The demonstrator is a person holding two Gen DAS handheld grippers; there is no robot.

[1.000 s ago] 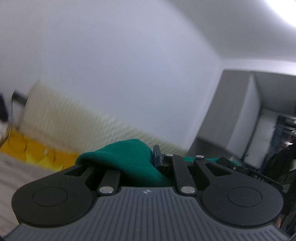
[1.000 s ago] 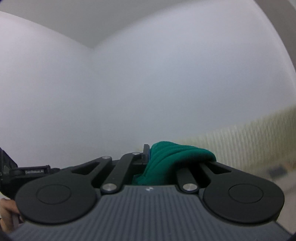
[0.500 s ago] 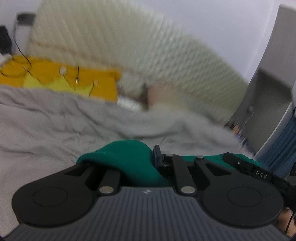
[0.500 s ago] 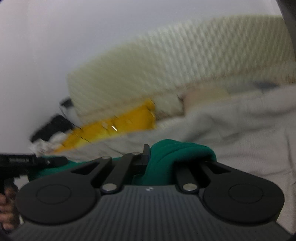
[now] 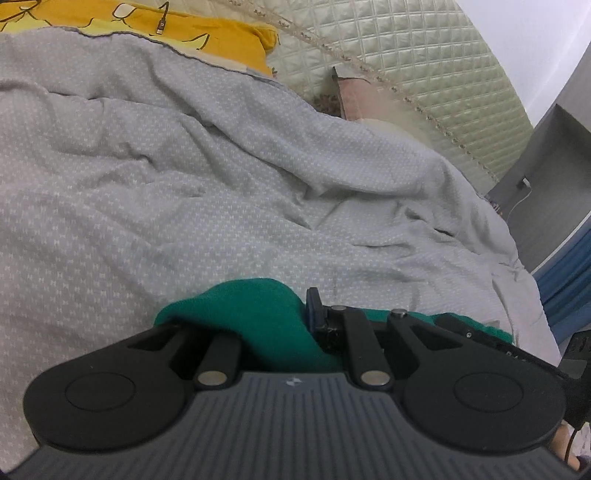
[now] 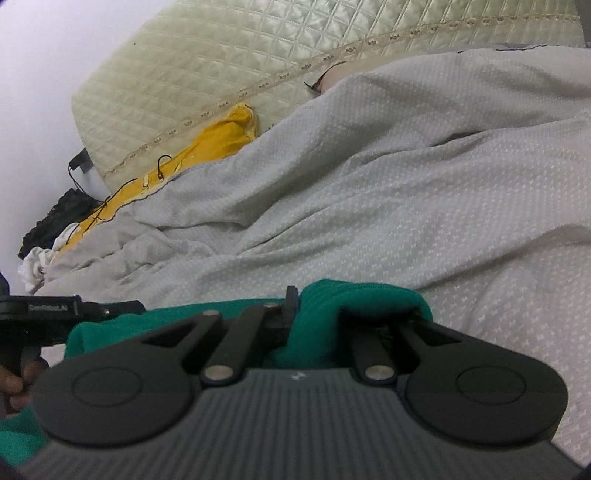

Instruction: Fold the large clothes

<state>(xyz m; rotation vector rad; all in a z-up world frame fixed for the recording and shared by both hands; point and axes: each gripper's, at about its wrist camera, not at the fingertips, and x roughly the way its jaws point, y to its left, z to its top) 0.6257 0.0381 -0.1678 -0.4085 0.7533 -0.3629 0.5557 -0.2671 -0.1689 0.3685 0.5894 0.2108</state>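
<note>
A green knit garment is bunched between the fingers of my left gripper, which is shut on it just above the grey bedspread. My right gripper is shut on another part of the same green garment. The green cloth stretches left from the right gripper toward the other gripper's body. Most of the garment is hidden under the gripper bodies.
A quilted cream headboard stands behind the bed. A yellow pillow with a cable on it lies at the head. A black and white pile of cloth is at the far left. A grey cabinet stands on the right.
Both grippers have tilted down from facing the wall and ceiling to facing the bed, still holding the green garment. The bedspread now fills both views.
</note>
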